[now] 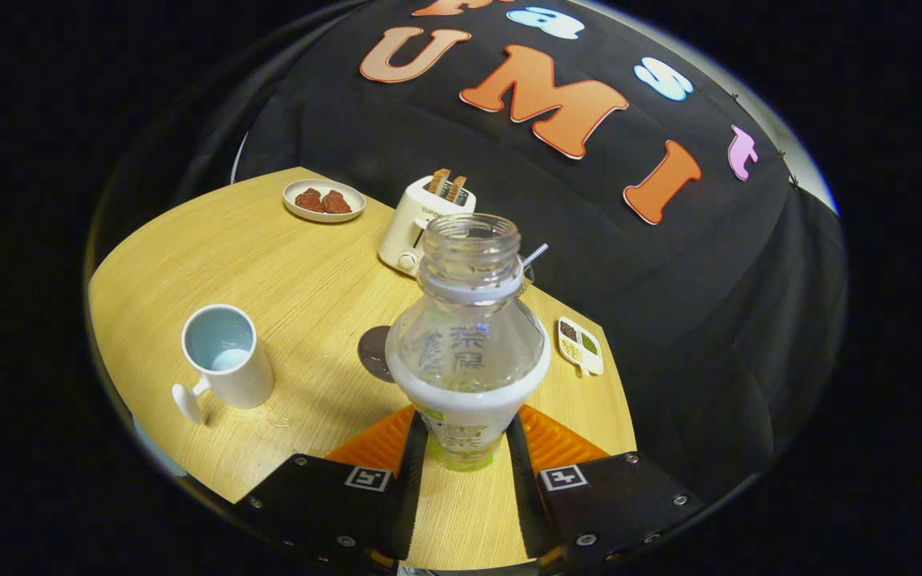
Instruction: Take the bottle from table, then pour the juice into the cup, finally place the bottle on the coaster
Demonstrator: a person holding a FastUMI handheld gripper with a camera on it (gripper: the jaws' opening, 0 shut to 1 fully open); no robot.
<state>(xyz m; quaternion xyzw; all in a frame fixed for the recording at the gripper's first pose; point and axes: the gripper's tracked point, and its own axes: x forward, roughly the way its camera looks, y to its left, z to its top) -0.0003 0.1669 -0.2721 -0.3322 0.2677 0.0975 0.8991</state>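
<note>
A black cloth wall closes the booth beyond the round wooden surface, whose far rim curves just behind the toaster and plate. Bare wood lies ahead-left of the tongs, which clamp the uncapped bottle on both sides. The cup stands left; the dark coaster sits just behind the bottle; a small divided dish lies right.

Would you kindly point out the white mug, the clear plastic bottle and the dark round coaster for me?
White mug (230, 364): gripper view, on its outer wall.
Clear plastic bottle (469, 352): gripper view, on its clear shoulder, between the gripper's fingers.
Dark round coaster (373, 352): gripper view, on its visible left part.
</note>
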